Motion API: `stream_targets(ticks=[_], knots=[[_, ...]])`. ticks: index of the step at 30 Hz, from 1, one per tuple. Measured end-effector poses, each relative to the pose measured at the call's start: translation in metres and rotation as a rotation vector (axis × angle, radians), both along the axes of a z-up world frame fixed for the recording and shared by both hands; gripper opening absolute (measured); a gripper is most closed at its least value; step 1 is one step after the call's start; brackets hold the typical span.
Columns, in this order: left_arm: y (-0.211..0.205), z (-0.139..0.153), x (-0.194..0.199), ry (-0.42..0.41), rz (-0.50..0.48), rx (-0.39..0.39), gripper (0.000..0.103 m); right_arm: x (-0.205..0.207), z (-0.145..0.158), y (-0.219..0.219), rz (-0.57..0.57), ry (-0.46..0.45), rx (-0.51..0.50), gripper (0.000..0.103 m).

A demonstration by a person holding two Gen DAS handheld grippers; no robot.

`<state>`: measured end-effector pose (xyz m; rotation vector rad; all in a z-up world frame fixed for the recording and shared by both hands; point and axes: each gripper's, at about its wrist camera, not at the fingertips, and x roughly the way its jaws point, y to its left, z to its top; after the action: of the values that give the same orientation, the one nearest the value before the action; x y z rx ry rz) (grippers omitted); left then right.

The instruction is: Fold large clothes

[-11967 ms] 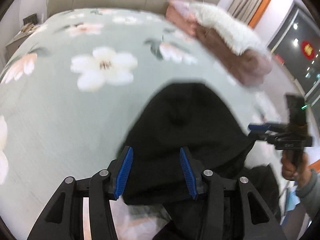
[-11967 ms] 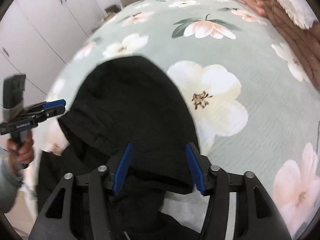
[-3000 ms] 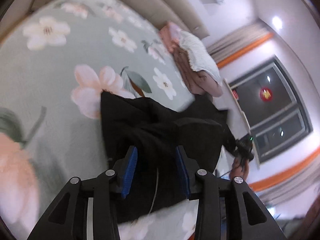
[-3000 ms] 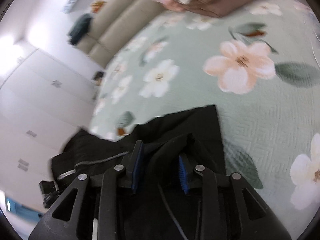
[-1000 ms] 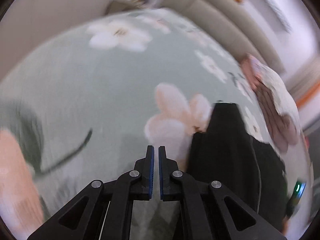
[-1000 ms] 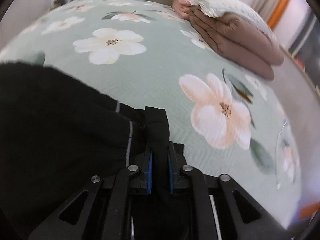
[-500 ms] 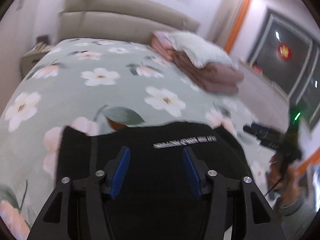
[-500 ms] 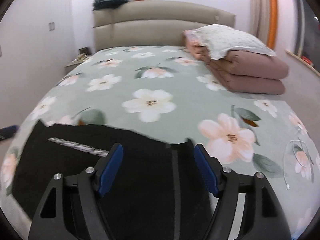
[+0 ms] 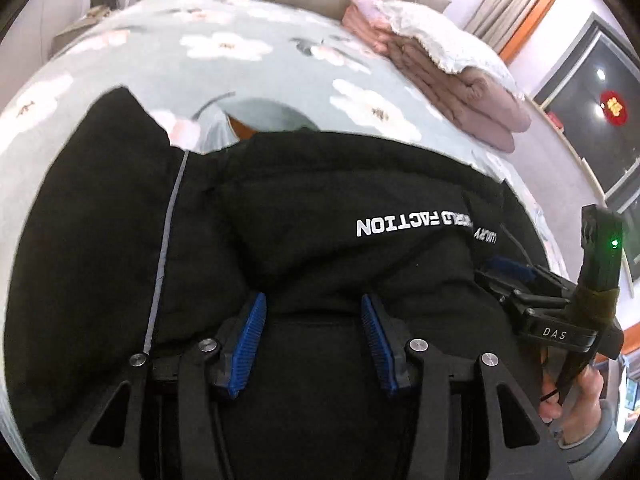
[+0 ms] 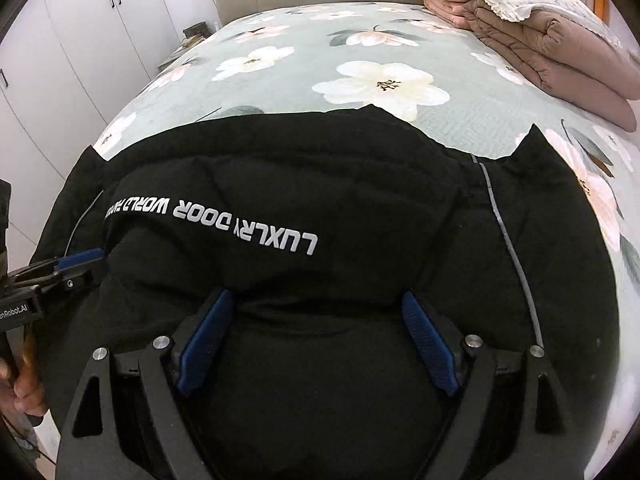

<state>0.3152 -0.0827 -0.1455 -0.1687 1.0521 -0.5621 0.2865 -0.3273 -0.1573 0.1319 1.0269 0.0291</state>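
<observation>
- Left gripper (image 9: 312, 340) and right gripper (image 10: 316, 344): jaws spread wide, holding nothing, poised over the cloth.
- Black garment (image 10: 280, 184): lies on the floral bedspread (image 10: 380, 40); its near edge is cut off.
- Folded brown quilt (image 10: 560, 60): far right.

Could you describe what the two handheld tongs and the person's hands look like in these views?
Both tongs are matte black frames with silver screw heads and ribbed blue finger pads. Seen from the left wrist view, the right tongs carry white "DAS" lettering, a dark upright module with a green light, and a thin black cable. The right hand shows a grey sleeve. The left tongs read "nRobot.AI".
</observation>
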Motion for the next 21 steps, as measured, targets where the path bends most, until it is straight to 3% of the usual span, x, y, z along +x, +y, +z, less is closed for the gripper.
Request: stream_targets(ticks=[2,3,5,8,10,12,13,14,18,21], knots=[[0.010,0.014,-0.007,-0.010,0.033,-0.014,0.052,-0.005,0.013,0.000,0.005,0.011,0.000,0.083],[0.014,0.019,-0.008,-0.019,0.043,-0.024,0.051,-0.012,0.028,0.002,0.028,-0.015,0.020,0.079],[0.028,0.048,-0.021,-0.112,0.066,-0.072,0.051,-0.028,0.058,0.009,0.083,-0.113,0.053,0.075],[0.035,0.069,-0.027,-0.156,0.101,-0.030,0.052,-0.041,0.086,0.040,0.161,-0.177,0.032,0.075],[0.038,0.059,-0.022,-0.107,0.116,-0.015,0.052,-0.035,0.074,0.057,0.199,-0.106,0.016,0.075],[0.042,0.019,-0.011,0.079,0.151,0.104,0.051,-0.020,0.031,0.076,0.227,0.070,-0.014,0.078],[0.048,0.000,-0.007,0.120,0.160,0.078,0.051,-0.019,0.017,0.078,0.214,0.072,-0.018,0.080],[0.054,-0.003,-0.008,0.098,0.167,0.044,0.051,-0.021,0.012,0.078,0.205,0.033,-0.018,0.080],[0.053,0.005,-0.011,0.064,0.151,0.093,0.051,-0.023,0.015,0.079,0.182,0.012,-0.030,0.080],[0.054,0.008,-0.018,0.020,0.132,0.074,0.051,-0.026,0.017,0.073,0.194,0.002,-0.004,0.080]])
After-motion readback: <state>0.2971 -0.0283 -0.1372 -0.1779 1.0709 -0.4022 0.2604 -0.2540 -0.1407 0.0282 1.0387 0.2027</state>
